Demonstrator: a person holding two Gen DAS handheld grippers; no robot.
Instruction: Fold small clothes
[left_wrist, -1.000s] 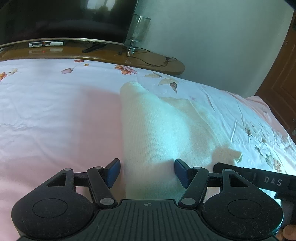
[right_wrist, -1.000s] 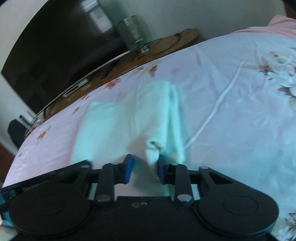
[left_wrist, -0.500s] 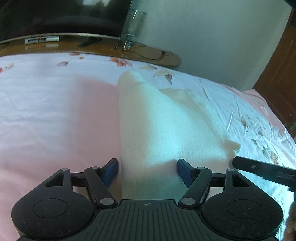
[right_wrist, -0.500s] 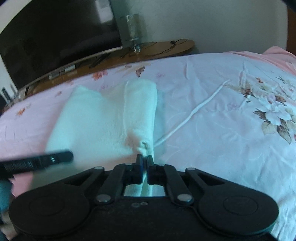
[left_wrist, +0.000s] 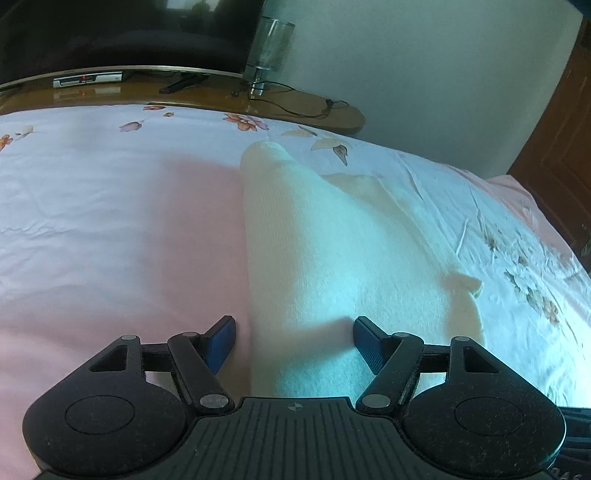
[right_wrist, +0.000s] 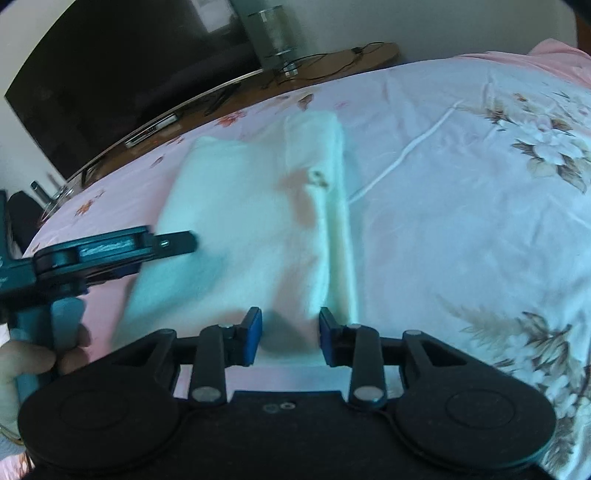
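Observation:
A small cream knitted garment (left_wrist: 332, 251) lies lengthwise on the pink floral bedsheet (left_wrist: 110, 221), with a sleeve folded over its right side. The cuff (right_wrist: 317, 177) rests on top of it. My left gripper (left_wrist: 293, 341) is open and straddles the garment's near left edge: one pad sits over the sheet, the other over the knit. In the right wrist view the same garment (right_wrist: 236, 221) stretches away from my right gripper (right_wrist: 290, 336). That gripper is open at the near hem, with fabric lying between its pads but not pinched.
A wooden TV bench (left_wrist: 221, 99) with a set-top box, a remote, cables and a glass stand runs along the bed's far edge under a dark screen. A brown door (left_wrist: 561, 140) is at the right. A hand (right_wrist: 22, 365) holds the left tool's handle.
The right gripper closed on the sleeve cuff half a second ago. Now its jaws are apart, the cuff lies on the garment, and the gripper has drawn back to the near hem. The left gripper has stayed put.

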